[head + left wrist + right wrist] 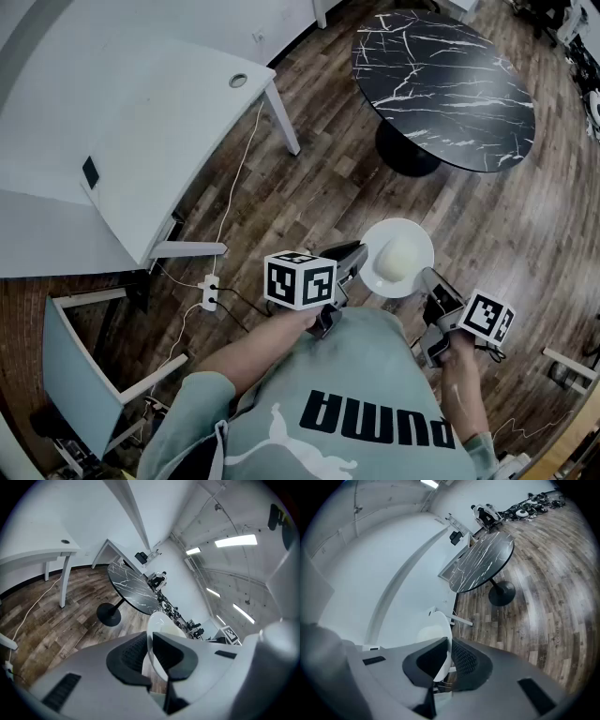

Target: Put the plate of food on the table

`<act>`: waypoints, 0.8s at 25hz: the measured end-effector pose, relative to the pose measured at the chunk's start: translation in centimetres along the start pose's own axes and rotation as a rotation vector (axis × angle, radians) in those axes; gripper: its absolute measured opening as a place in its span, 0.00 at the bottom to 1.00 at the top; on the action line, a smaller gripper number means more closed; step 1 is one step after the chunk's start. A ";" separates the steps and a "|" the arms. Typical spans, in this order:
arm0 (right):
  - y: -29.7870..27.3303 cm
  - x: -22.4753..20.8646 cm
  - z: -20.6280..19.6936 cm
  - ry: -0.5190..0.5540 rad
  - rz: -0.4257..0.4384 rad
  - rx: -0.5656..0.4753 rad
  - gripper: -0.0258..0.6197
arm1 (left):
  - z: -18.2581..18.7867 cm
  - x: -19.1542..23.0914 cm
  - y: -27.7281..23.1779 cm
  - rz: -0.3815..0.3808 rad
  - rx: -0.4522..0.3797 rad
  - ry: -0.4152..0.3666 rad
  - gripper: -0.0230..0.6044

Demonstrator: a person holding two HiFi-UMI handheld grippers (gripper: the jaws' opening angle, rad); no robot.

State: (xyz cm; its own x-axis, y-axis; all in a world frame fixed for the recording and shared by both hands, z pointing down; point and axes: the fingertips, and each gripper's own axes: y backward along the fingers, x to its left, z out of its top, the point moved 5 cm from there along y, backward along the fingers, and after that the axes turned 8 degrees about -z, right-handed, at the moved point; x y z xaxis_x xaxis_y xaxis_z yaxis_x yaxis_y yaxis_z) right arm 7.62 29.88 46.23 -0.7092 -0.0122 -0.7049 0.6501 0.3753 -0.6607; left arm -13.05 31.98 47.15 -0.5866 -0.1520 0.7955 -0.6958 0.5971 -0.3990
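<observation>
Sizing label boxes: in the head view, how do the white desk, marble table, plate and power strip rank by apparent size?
Largest to smallest:
1. white desk
2. marble table
3. plate, held nearer the camera, so it looks bigger than it would on the floor
4. power strip

- Dark wood-plank floor [309, 187] is running across the whole head view.
- Round black marble table [441, 89] is sitting upper right on one pedestal [405, 155].
- White desk [159, 122] is taking up the upper left, a white cable [237, 176] trailing down to a power strip [209, 292].
- Ceiling light strips [236, 540] are glowing upper right in the left gripper view.
</observation>
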 end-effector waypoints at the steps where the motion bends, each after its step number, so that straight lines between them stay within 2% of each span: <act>1: -0.4 0.2 0.2 0.016 -0.011 -0.002 0.09 | 0.4 0.4 0.1 -0.002 -0.001 -0.001 0.11; 10: -4.6 3.8 1.2 0.046 -0.027 -0.006 0.09 | 4.3 3.6 2.4 -0.009 -0.019 -0.008 0.10; 20: -6.1 6.1 2.0 0.028 -0.023 -0.042 0.09 | 6.8 4.8 3.0 -0.057 -0.022 -0.018 0.10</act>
State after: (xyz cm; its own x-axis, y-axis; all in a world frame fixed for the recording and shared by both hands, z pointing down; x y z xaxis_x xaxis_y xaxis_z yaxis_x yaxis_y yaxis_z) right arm -0.16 25.69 45.44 -0.7318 0.0039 -0.6815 0.6217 0.4136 -0.6651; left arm -20.72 27.63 46.63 -0.5541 -0.2005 0.8080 -0.7192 0.6041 -0.3433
